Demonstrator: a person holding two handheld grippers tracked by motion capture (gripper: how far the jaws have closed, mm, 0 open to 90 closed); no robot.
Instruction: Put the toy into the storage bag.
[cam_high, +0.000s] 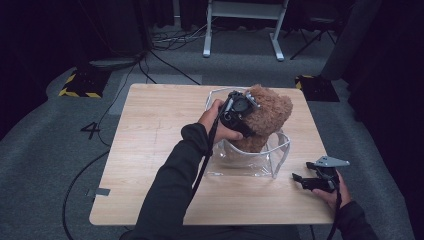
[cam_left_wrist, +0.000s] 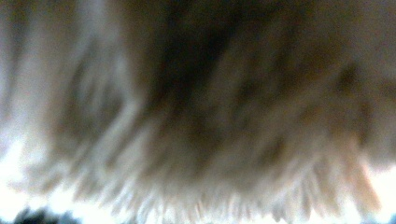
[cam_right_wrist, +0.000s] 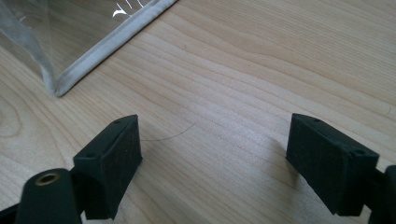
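A brown teddy bear (cam_high: 270, 112) stands upright in a clear plastic bag (cam_high: 250, 162) at the middle right of the wooden table (cam_high: 150, 150). My left gripper (cam_high: 246, 119) is pressed into the bear's left side at head height, its jaws buried in the fur. Blurred brown fur (cam_left_wrist: 196, 116) lies right against the lens in the left gripper view, so how the jaws stand is hidden. My right gripper (cam_high: 300, 181) rests low near the table's front right edge. Its jaws (cam_right_wrist: 215, 158) stand wide apart over bare wood, with the bag's seamed corner (cam_right_wrist: 93, 51) just beyond them.
The left half of the table is bare wood. On the grey carpet behind it are cables (cam_high: 165, 65), a white desk frame (cam_high: 242, 25) and two black blocks with yellow stripes (cam_high: 82, 85) (cam_high: 315, 85). Dark curtains close off the sides.
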